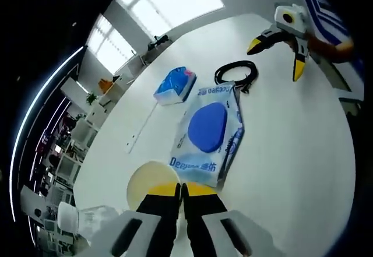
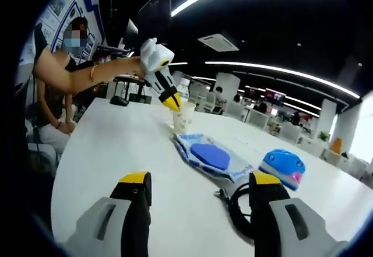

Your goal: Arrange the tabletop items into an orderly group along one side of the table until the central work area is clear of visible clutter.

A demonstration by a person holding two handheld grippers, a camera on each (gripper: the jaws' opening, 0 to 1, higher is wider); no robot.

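The wet-wipe pack (image 1: 207, 136) is a soft, floppy film pouch, probably moderately heavy and a little slick, so a pinch on a crimped end seam should hold better than a bite across its bulging middle. It is white and pale blue with blue lettering and a big blue oval lid, lying mid-counter. The paper cup (image 1: 152, 182) is light and crushable; I would take it by the rim wall, gently. It is cream-coloured, touching the pack's near end. In the left gripper view the left gripper (image 1: 182, 190) has its yellow-tipped jaws pressed together right at the cup's rim; whether they nip the rim I cannot tell. The black cable (image 1: 236, 72) is limp and coiled, best lifted through the whole loop; it lies just beyond the pack's far end. The small blue tissue packet (image 1: 175, 85) is light and squashy, sitting beside the pack toward the window-side edge of the white counter (image 1: 303, 169). The right gripper (image 2: 198, 190) hovers near the cable with jaws spread wide, holding nothing.
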